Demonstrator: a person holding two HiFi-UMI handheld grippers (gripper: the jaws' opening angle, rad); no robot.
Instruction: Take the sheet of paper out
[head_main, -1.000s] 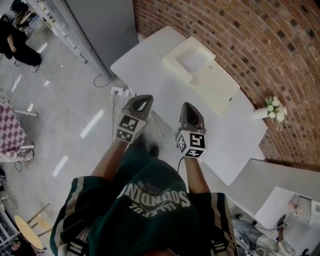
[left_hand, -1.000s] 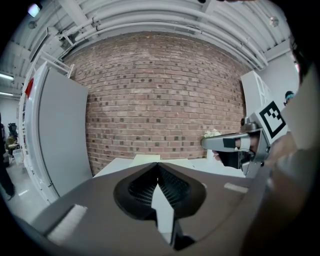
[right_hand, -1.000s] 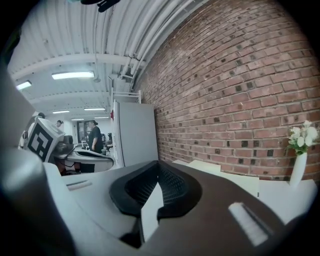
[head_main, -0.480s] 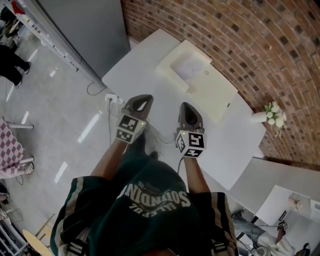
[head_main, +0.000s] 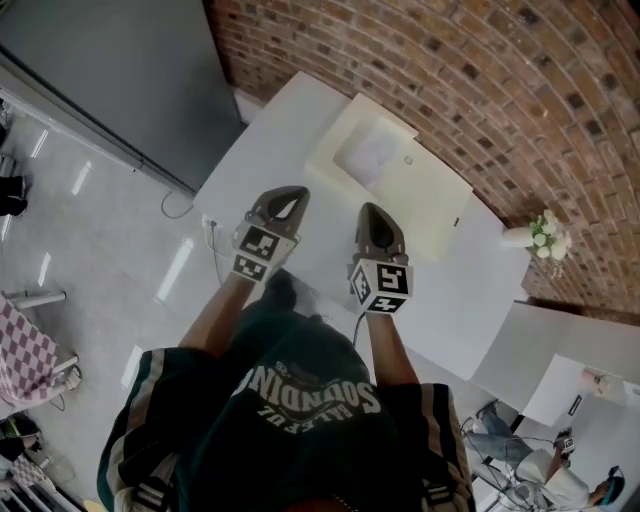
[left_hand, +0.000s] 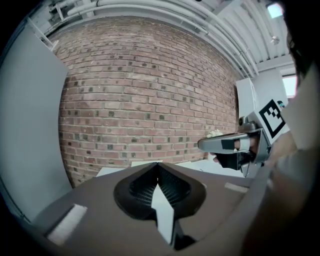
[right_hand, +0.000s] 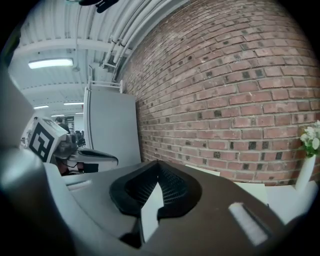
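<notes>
Both closed, empty: your left gripper (head_main: 288, 196) and right gripper (head_main: 371, 212). On the table (head_main: 280, 130), the cream box (head_main: 430, 208) shows a pale rectangle (head_main: 372, 155): paper or lid, can't tell.

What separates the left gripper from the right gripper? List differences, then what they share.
The left gripper leans rightward in the head view; the right gripper points nearly straight up the picture. The left gripper's tip is near the left edge of the white table; the right gripper's is nearer the cream printer. The left gripper's marker cube shows a different pattern from the right gripper's. Both are shut on nothing, aimed toward the brick wall.
</notes>
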